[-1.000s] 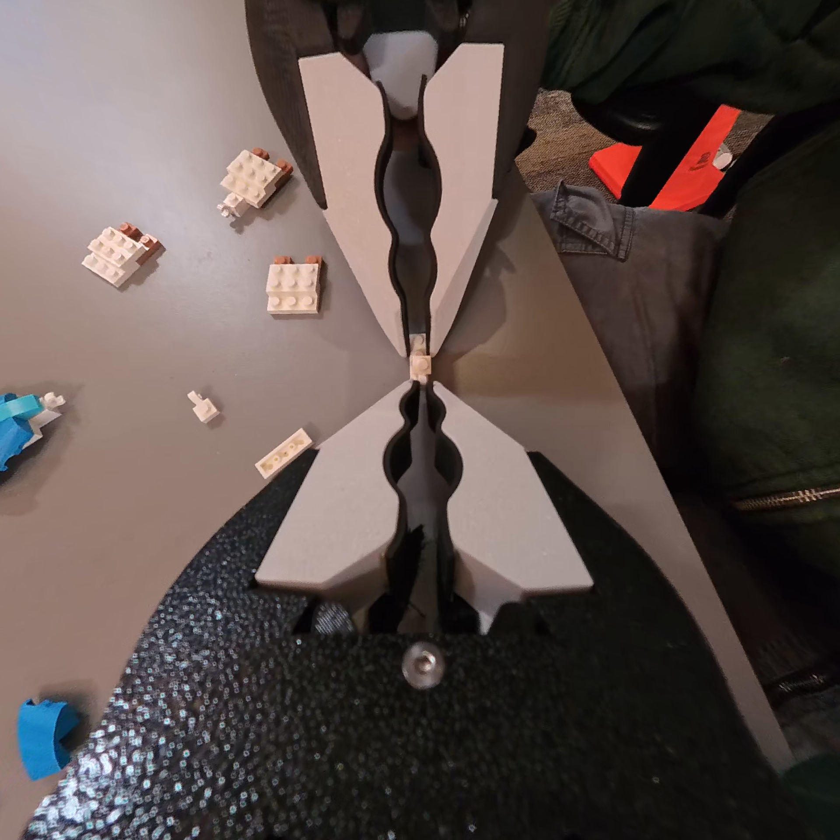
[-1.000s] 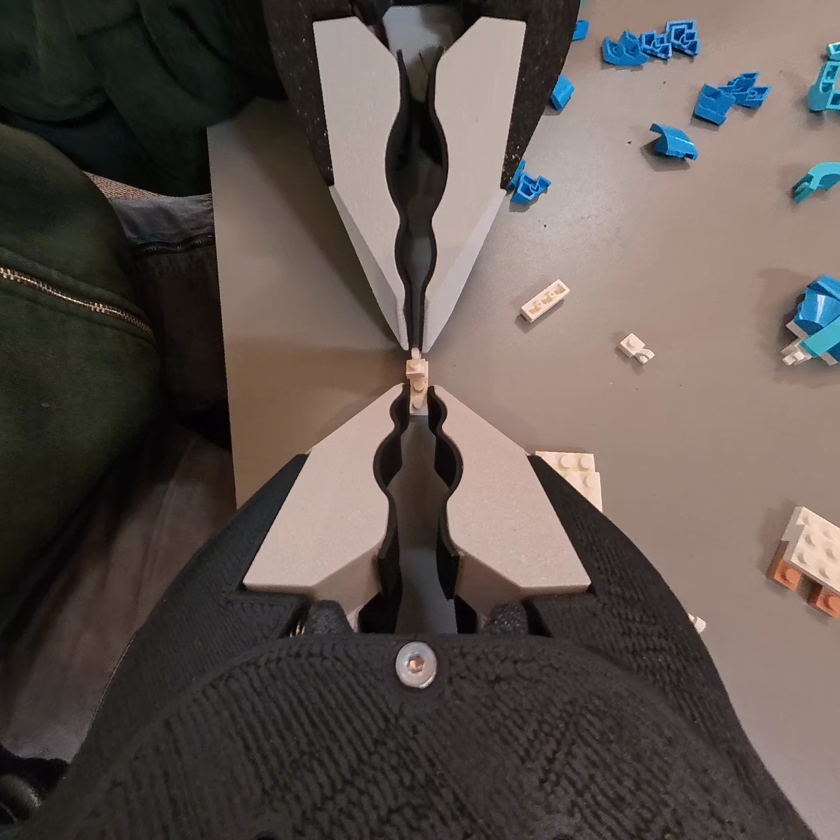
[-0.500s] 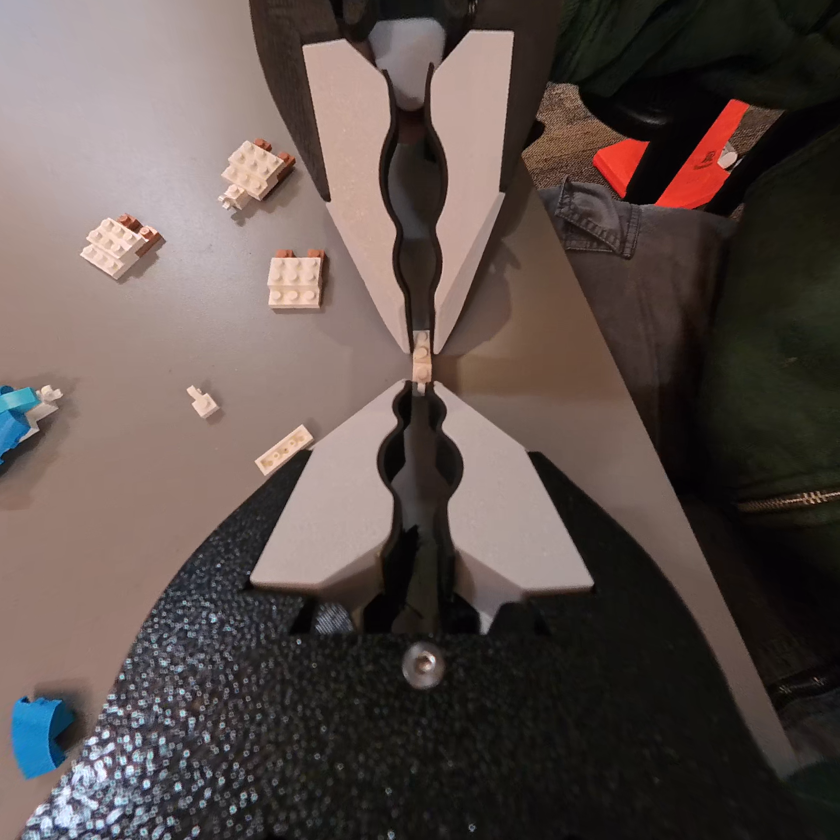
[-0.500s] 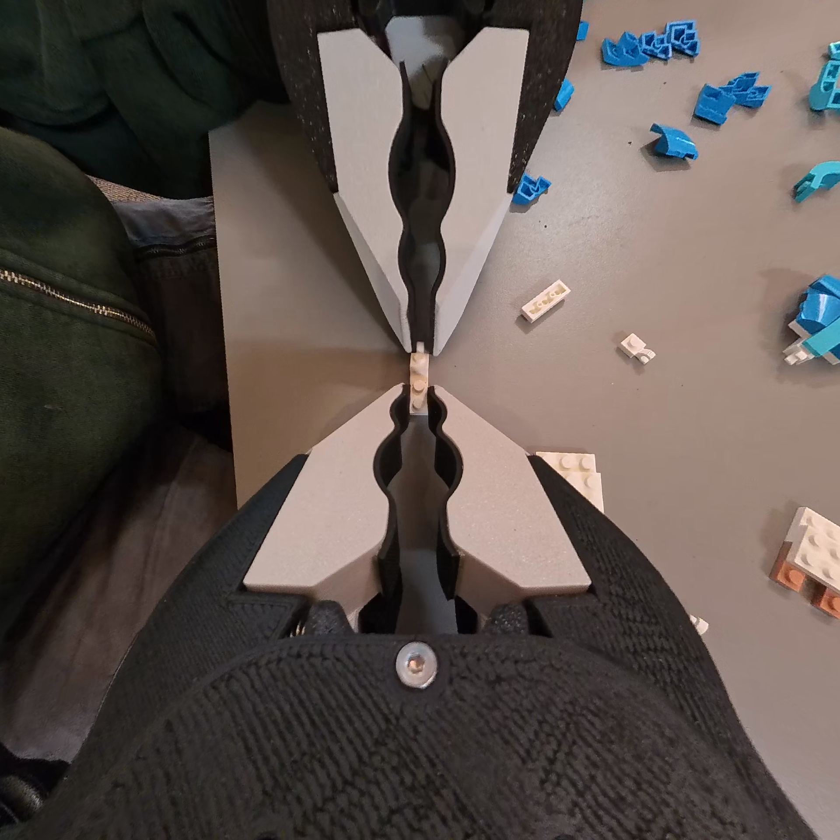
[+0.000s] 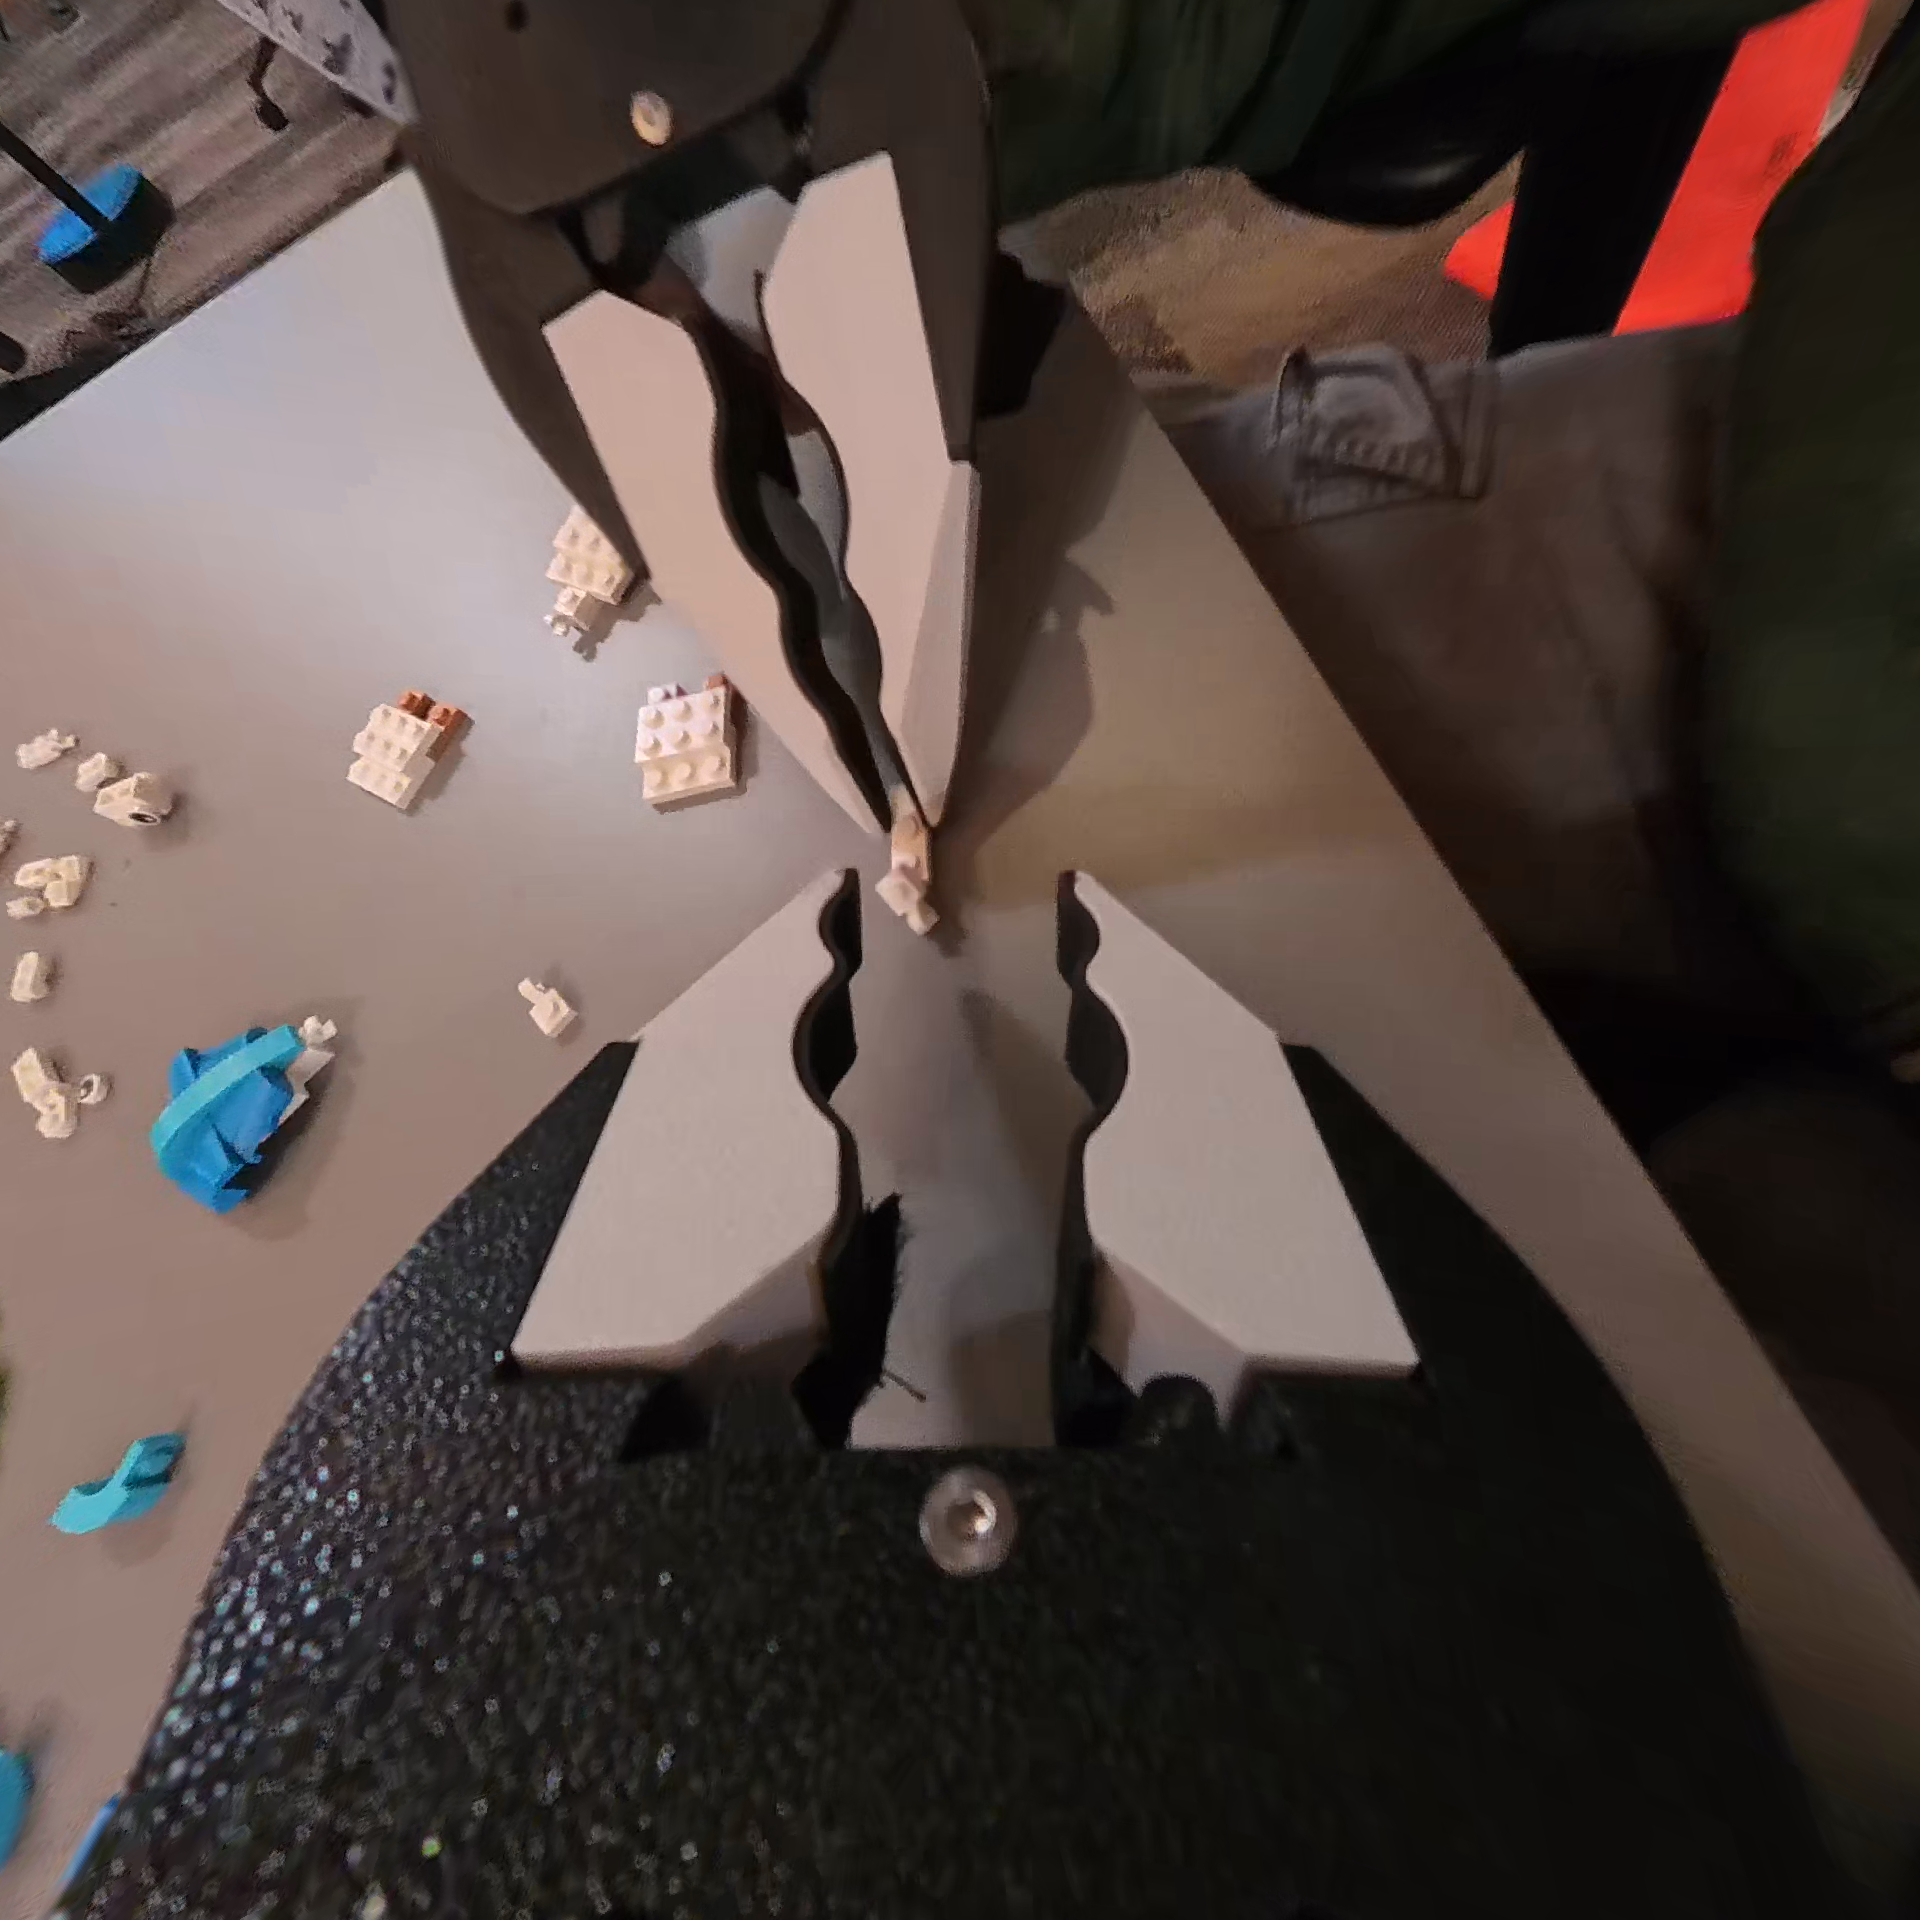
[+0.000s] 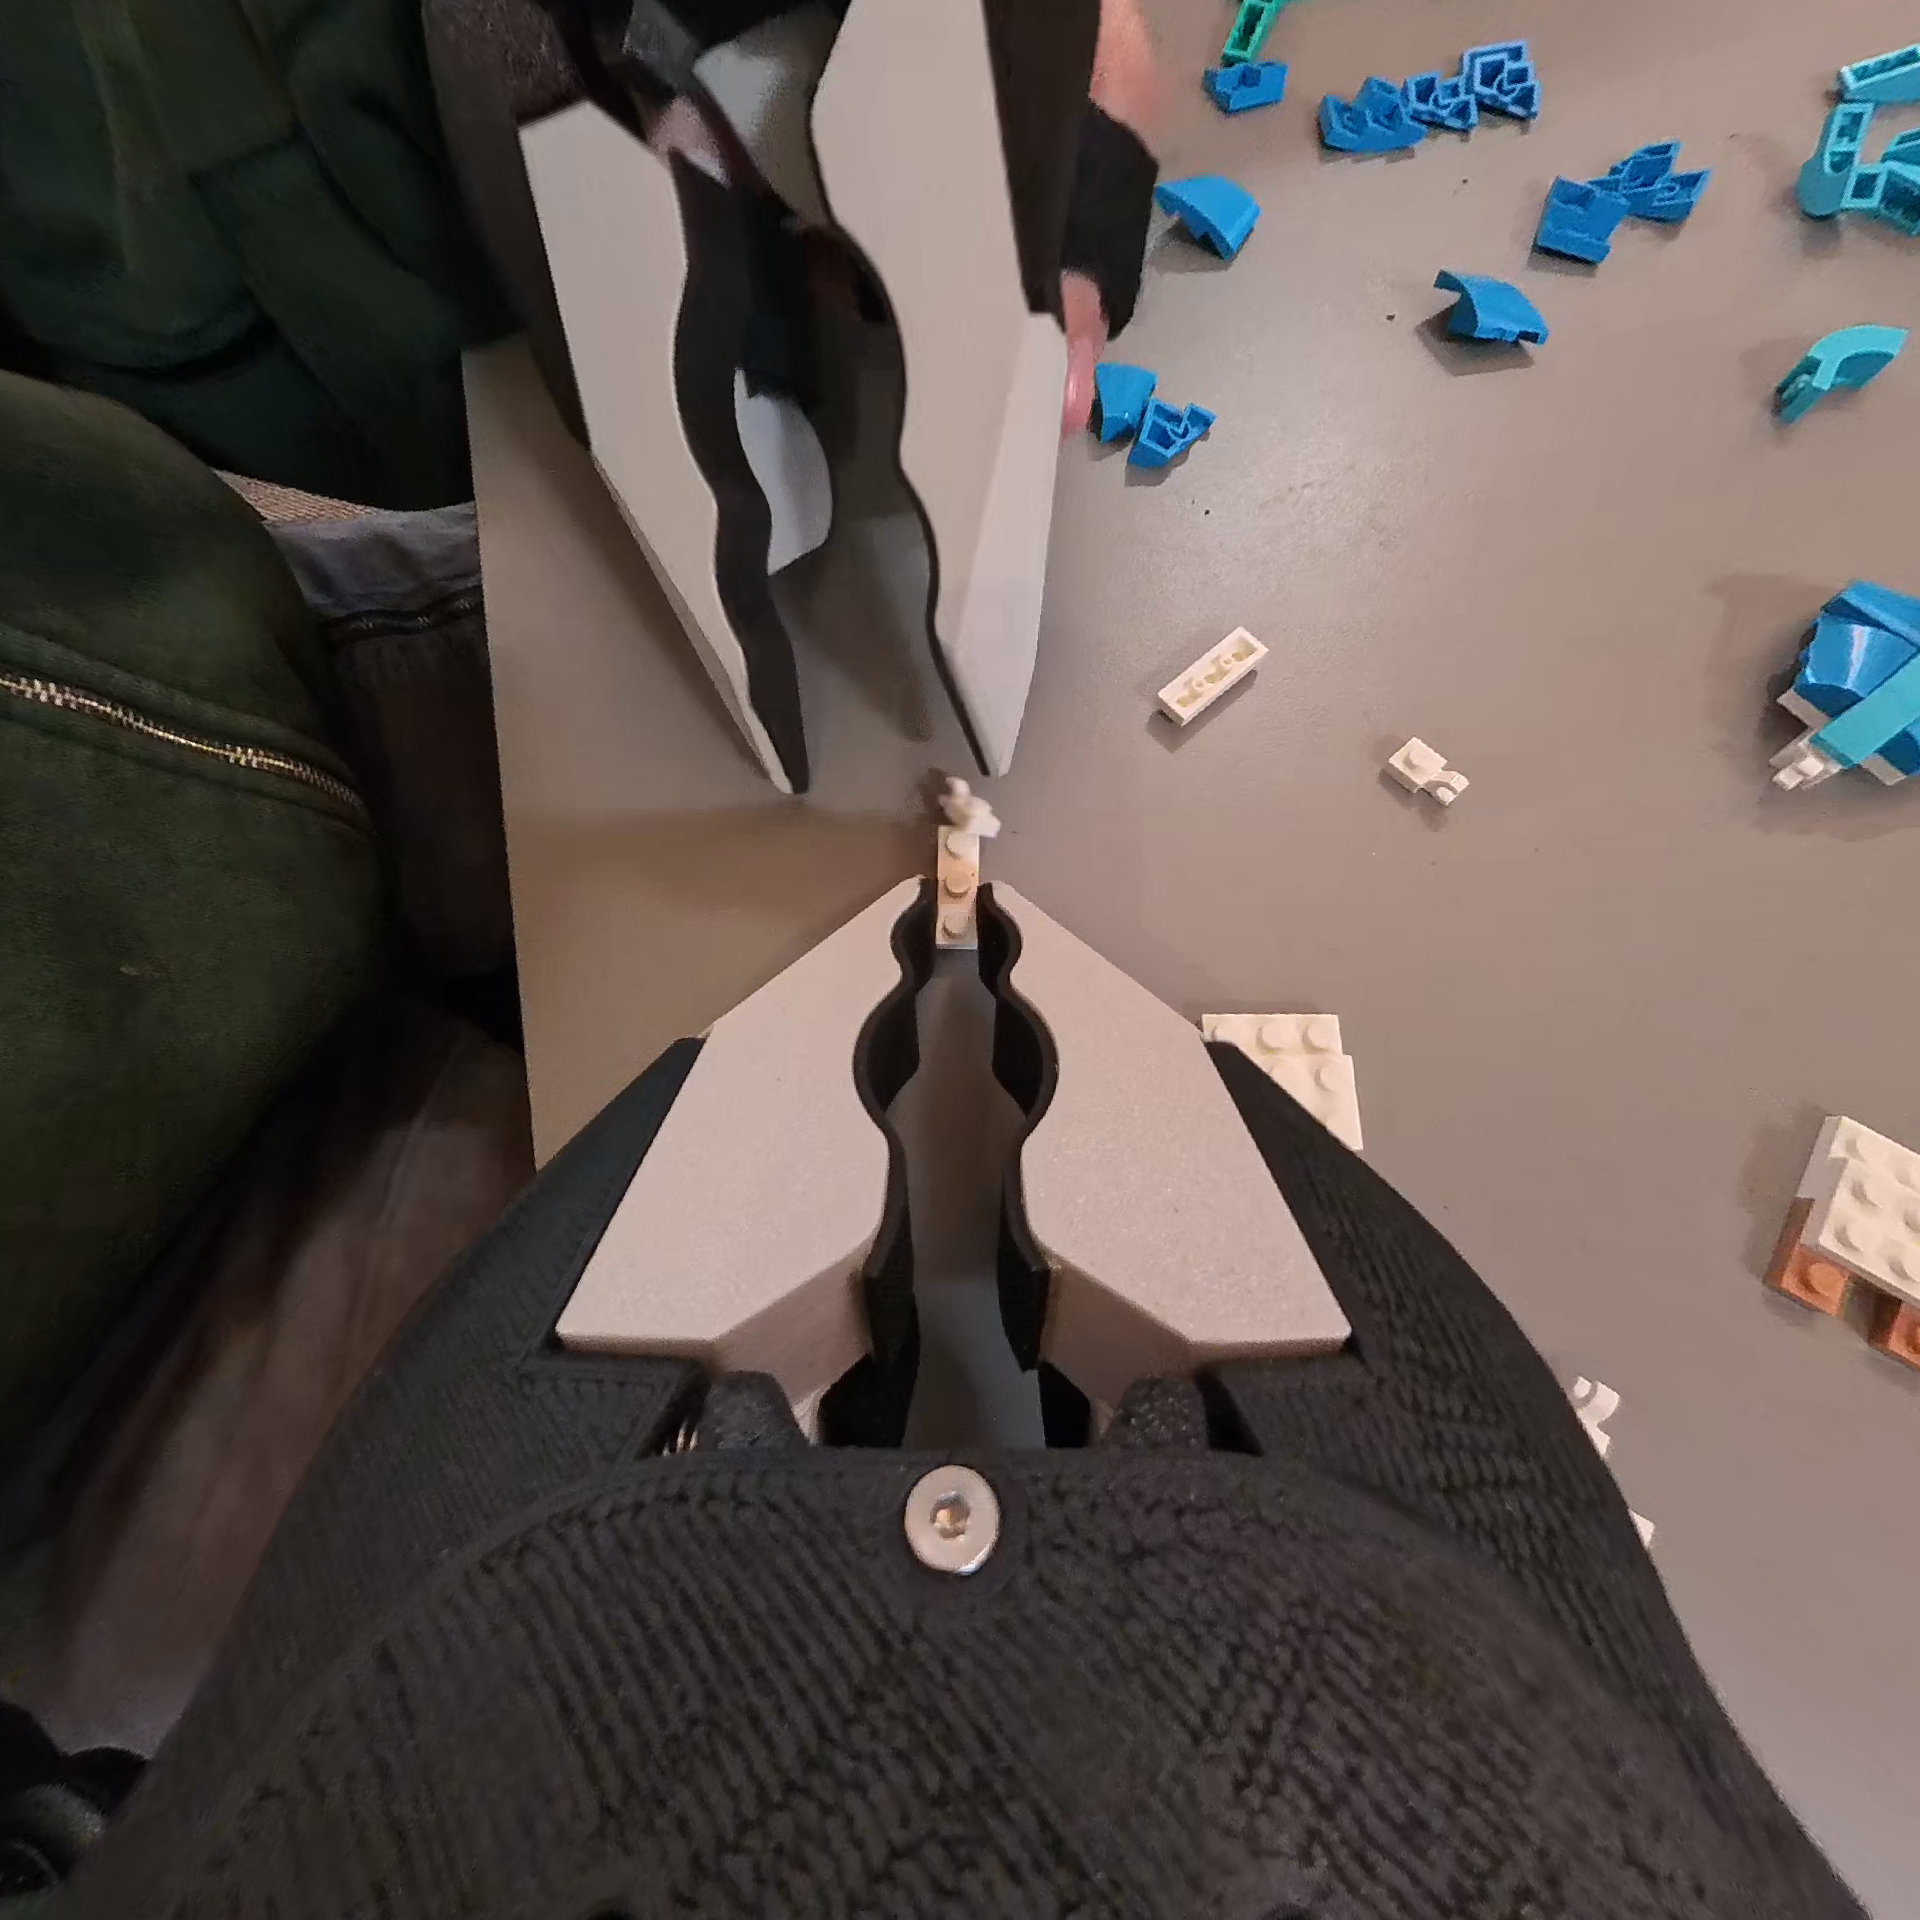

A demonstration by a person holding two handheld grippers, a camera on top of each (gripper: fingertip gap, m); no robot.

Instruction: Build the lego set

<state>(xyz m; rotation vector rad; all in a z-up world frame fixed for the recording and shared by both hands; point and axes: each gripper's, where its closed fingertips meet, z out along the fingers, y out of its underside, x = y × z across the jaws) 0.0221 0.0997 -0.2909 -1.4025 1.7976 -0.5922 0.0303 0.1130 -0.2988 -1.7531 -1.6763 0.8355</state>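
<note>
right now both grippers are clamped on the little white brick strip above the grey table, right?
Not both. The right gripper is clamped on the white brick strip, but the left gripper stands open, its fingers clear of the strip, as the left wrist view shows.

Grey table (image 6: pixel 1351 831); white plate (image 6: pixel 957 883), tan-smudged. Grey fingers (image 6: pixel 790 1143) with black wavy pads, speckled black body. Blue curved bricks (image 6: pixel 1423 99), turquoise pieces (image 6: pixel 1839 369), white-and-brown stacks (image 5: pixel 400 748). Dark green jacket (image 6: pixel 156 675).

I see bare table (image 6: pixel 1299 914) just right of my right gripper (image 6: pixel 957 885). Ahead, the left gripper (image 6: pixel 894 774) blocks the way; blue bricks (image 6: pixel 1153 416) and a white plate (image 6: pixel 1212 673) crowd farther right.
</note>
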